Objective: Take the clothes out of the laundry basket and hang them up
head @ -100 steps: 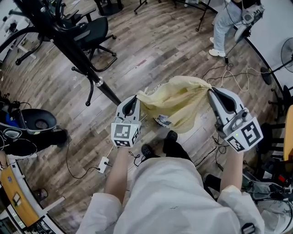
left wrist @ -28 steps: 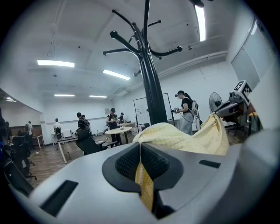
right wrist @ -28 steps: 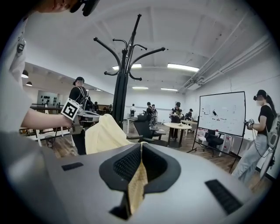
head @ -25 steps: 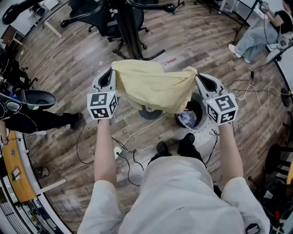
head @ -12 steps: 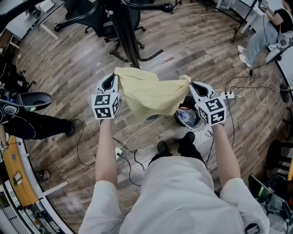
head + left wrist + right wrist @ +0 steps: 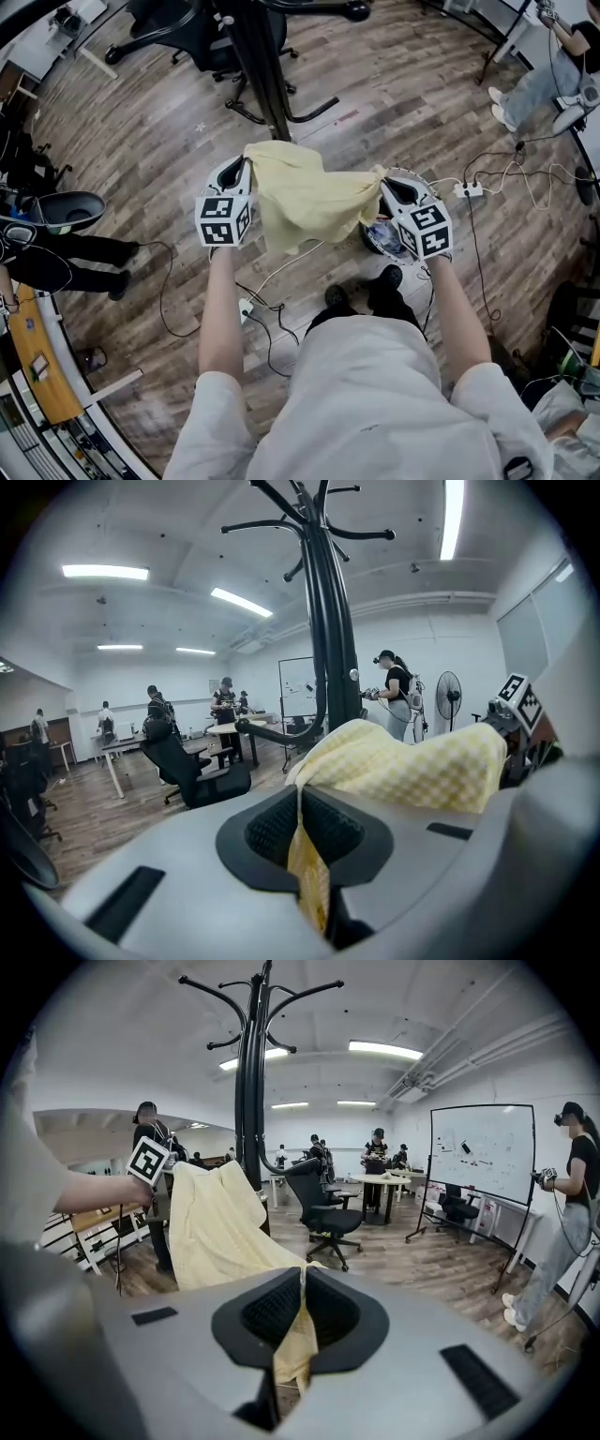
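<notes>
Head view, nearest first: the person's two forearms reach forward, each bearing a tool. The left tool (image 6: 237,172) is clamped on one edge of the pale yellow garment (image 6: 305,202). The left gripper view shows checked cloth pinched between its ridged pads, jaws all but together. The right tool (image 6: 388,186) is closed on the opposite edge, and in the right gripper view a fold of the fabric hangs down through its nearly shut jaws. Between the two, the garment is spread in the air, sagging in the middle, clear of the wooden floor (image 6: 141,159). Just below the right tool sits the laundry basket (image 6: 367,247), with something pale inside that is too small to identify. Farther off rises the black coat stand (image 6: 258,56), its pole just beyond the garment's far edge and its hooks high overhead in both gripper views.

The garment looks already out of the basket, so the hanging step seems in hand. The next move likely calls for raising the cloth to a hook and draping it there. Neither tool should release until the fabric has caught.
</notes>
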Demonstrator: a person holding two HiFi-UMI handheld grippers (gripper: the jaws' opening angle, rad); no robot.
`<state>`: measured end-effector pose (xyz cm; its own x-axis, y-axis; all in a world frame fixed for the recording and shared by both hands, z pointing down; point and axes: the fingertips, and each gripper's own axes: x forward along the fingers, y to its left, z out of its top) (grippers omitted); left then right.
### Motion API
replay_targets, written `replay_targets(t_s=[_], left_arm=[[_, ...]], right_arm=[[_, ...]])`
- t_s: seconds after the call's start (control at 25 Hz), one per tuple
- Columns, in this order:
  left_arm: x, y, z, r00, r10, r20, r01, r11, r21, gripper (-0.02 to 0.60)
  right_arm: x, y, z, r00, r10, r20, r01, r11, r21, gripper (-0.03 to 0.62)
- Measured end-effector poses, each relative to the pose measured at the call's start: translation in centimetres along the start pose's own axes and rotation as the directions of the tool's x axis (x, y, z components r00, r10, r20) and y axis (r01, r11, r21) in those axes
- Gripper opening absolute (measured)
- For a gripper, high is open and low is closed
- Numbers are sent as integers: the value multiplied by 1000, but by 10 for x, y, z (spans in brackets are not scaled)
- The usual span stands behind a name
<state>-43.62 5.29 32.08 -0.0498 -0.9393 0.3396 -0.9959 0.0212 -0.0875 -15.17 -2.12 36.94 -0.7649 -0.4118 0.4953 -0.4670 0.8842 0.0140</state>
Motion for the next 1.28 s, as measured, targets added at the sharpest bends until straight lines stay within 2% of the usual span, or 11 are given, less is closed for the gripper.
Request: replay_targets(t_s=[0.4,0.52,0.6,0.84,1.28], left_arm=[[-3,-6,-8,999,-30,14,31,999,-31,30],[-5,-10,-10,999,-48,13,48,999,-22,103],[-7,-11,-12,999,-48,9,48,999,-10,124],[-19,-5,-7,999,-21,43,22,999,-28,124],[-50,-11,12,996,12,86,-11,1000,-10,124]], right_arm=[[2,1,-9,1000,-15,-25,15,1000,11,64],[-3,-1,-5,1000,-19,-13,19,1000,17,66],[-4,-2,-4,1000,-20,-10,20,1000,15,64],[-7,6,-2,1000,-5,-1,5,1000,5,63],[-29,13,9,999,16,50,-15,1000,-10,57]])
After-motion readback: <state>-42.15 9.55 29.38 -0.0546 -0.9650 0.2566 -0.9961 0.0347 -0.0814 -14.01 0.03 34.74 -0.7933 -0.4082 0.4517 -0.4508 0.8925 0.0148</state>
